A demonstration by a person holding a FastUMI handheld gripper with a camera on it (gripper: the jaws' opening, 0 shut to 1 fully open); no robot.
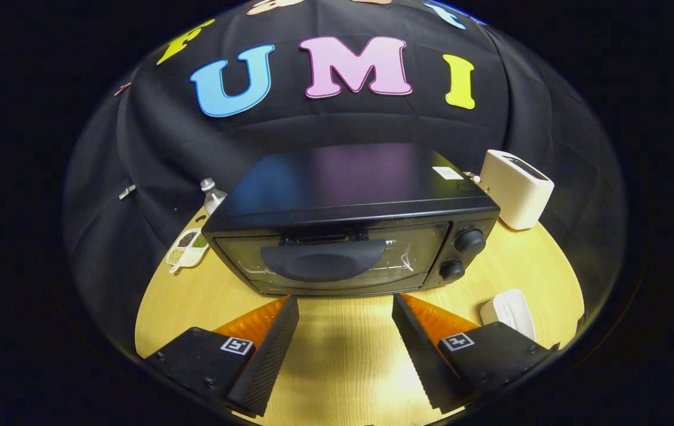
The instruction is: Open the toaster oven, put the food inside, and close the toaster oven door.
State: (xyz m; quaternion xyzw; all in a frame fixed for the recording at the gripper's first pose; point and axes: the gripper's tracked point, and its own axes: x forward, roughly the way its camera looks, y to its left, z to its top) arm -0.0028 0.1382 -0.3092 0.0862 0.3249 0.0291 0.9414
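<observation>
A black toaster oven (pixel 348 195) stands on the round wooden table (pixel 342 355), just ahead of my fingers. Its glass door (pixel 337 260) is closed, with a broad dark handle (pixel 322 257) across its upper middle and two knobs (pixel 468 241) on the right panel. My gripper (pixel 345 305) is open with nothing between its fingers. The fingertips sit just short of the door's bottom edge, below the handle. A small white dish (pixel 511 309) lies on the table to the right of the right finger; whether it holds food I cannot tell.
A white slot toaster (pixel 517 189) stands behind the oven's right corner. To the oven's left lie a divided dish of grains (pixel 187 247) and a clear bottle (pixel 211 194). The black cloth wall closes in behind the table.
</observation>
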